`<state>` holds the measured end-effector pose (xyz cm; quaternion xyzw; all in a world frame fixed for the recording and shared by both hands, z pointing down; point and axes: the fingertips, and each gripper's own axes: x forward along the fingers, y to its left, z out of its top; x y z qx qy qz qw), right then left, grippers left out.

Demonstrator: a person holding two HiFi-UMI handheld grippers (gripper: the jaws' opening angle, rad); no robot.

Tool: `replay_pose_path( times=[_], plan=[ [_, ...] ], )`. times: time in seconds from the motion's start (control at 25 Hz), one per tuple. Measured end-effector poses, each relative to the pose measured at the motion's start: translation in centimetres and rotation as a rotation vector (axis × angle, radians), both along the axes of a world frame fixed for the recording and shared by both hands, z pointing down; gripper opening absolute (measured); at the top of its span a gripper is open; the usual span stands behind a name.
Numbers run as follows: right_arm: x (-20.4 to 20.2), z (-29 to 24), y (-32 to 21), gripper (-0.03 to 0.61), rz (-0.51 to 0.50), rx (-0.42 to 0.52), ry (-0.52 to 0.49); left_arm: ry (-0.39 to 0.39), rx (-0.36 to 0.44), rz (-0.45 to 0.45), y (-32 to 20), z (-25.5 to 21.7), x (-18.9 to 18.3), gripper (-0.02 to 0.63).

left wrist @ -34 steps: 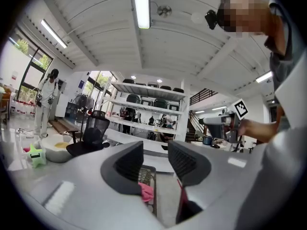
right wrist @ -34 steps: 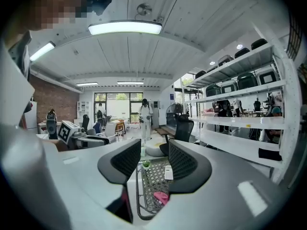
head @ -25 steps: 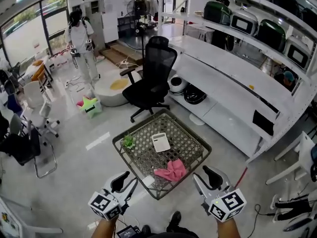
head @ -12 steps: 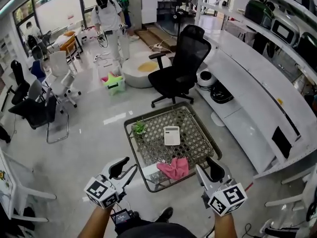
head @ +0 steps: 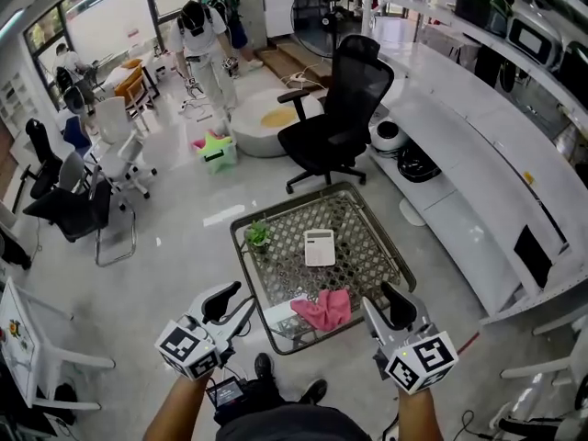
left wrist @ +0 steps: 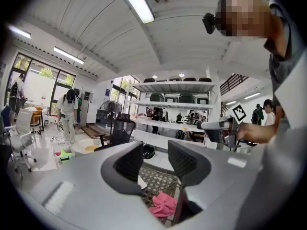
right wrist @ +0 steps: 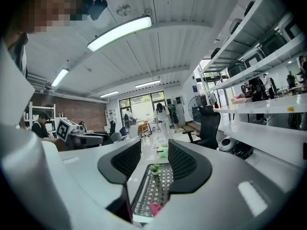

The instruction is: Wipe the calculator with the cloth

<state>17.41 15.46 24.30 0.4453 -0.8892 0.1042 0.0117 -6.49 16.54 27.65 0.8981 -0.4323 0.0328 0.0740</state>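
Calculator (head: 320, 247): lies flat near the middle of the table (head: 364, 252), well clear of both grippers.
Cloth (head: 323, 309): pink and bunched at the table's near edge, between the calculator and the person. It is close to the calculator but apart from it.
Left gripper (head: 234, 303): jaws stand partly apart with nothing between the pads. It hangs short of the table's near corner and points roughly level toward the cloth.
Right gripper (head: 383, 305): jaws stand about half apart and grip nothing. It hangs just off the table's near right edge, to the right of the cloth.
Plant (head: 259, 235): a small pot at the table's left side, left of the calculator and not touching it.
Work done: none that shows. The cloth is not picked up and nothing rests on the calculator.
Work left: all of it. The cloth has to be gripped, carried to the calculator and passed over its face.
Stage, judged: approach, before the first grasp. Either gripper looks placed to take the cloth.
Limit of view: the calculator is too small in the head view to tell whether its face is clean or soiled, and neither gripper view shows it clearly.
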Motion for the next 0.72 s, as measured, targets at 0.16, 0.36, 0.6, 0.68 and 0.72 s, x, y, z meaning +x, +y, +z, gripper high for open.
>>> replay_pose_path(
  times=[0.16,0.36,0.6,0.68,0.72],
  plan=[
    [0.1,-0.1,-0.8,0.161,0.023,-0.005,0.018,0.016,-0.015,0.018,-2.1,1.0,0.1,0.196],
    [0.2,0.8,-2.3,0.161,0.088,-0.023,0.04,0.041,-0.019,0.094,-5.4,1.0,0.8,0.196],
    [-1.6,1.1,-3.9,0.161,0.181,-0.045,0.06,0.071,-0.011,0.212,-9.8,1.1,0.2,0.196],
    [-2.1,1.3,-4.6,0.161,0.205,-0.047,0.067,0.081,-0.012,0.236,-11.1,1.3,-0.1,0.195],
    [-2.3,1.4,-5.0,0.161,0.216,-0.048,0.071,0.075,-0.012,0.248,-11.7,1.5,-0.3,0.195]
  ],
)
